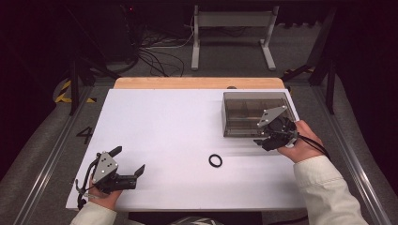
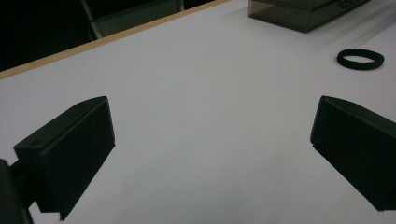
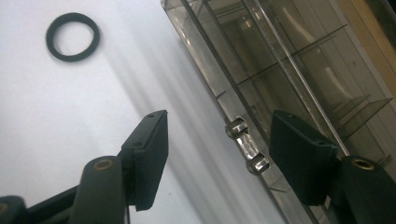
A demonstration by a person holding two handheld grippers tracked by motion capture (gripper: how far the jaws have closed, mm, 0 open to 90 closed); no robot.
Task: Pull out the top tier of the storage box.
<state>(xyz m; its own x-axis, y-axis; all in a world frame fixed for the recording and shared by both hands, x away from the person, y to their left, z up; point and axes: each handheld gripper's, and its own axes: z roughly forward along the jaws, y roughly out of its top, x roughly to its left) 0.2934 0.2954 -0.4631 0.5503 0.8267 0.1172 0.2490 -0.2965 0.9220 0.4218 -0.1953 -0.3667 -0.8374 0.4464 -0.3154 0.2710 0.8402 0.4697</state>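
Two hand-held grippers gape empty: the right hand-held gripper [image 3: 217,156] straddles the clear compartment box's [image 1: 244,123] front latch [image 3: 246,145], the left hand-held gripper [image 2: 212,149] hovers wide above the white desk [image 1: 164,136] near a black ring [image 1: 215,161].

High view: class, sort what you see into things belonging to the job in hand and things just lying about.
In the job: clear divided box; its latch; right gripper, jaws open at the latch.
Lying about: black ring; left gripper, resting open; floor cables.
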